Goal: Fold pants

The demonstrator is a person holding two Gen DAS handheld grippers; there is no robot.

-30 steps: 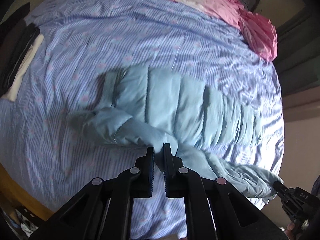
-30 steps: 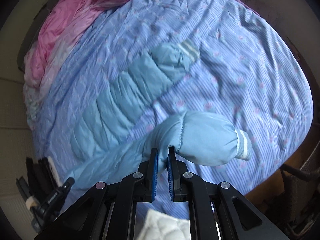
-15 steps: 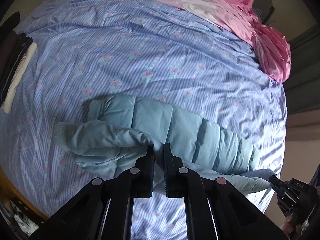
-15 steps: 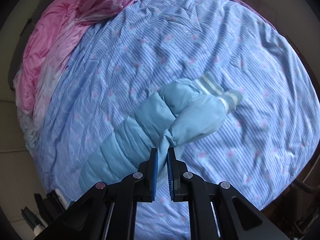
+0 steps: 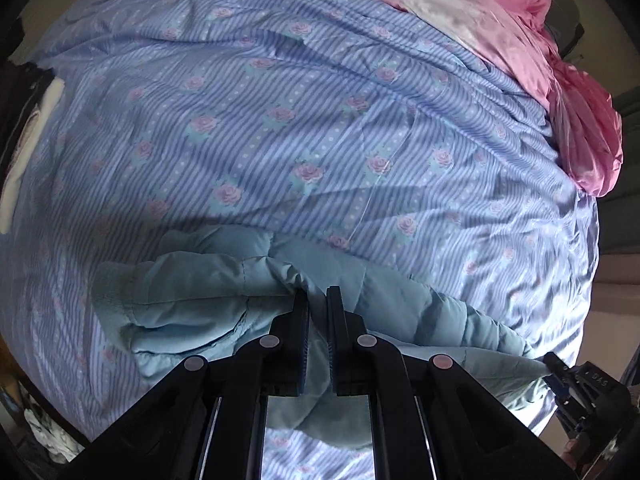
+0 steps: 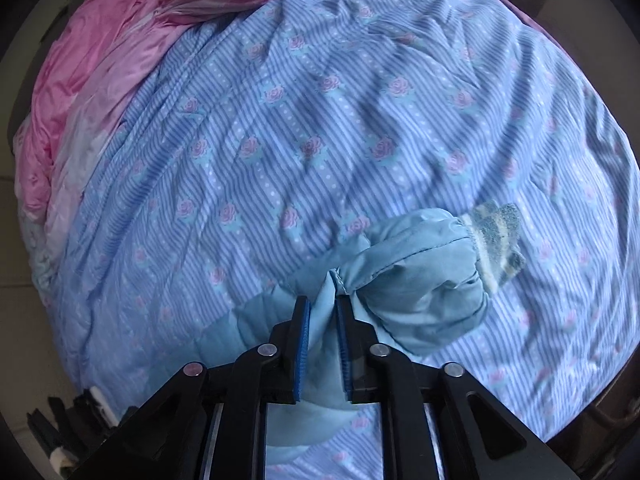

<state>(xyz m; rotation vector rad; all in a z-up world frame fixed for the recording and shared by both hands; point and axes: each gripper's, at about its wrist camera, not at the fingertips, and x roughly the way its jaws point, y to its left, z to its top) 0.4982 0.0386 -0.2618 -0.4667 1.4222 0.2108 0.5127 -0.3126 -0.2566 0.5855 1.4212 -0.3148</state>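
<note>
Striped, rose-printed bedding covers the bed point(image 5: 320, 128), with a pink quilt point(image 5: 560, 80) bunched at its far edge. On it lie the padded blue pants point(image 5: 208, 300), low and close to me. My left gripper point(image 5: 318, 300) has its fingers pinched on a fold of the fabric, and my right gripper point(image 6: 323, 308) has its fingers clamped on gathered cloth beside a leg's knit cuff point(image 6: 496, 240). I judge I hold both spots so one leg lies over the other, aligned before I set it down. White letters on the other gripper's body, at the left view's corner, are too small to read.
</note>
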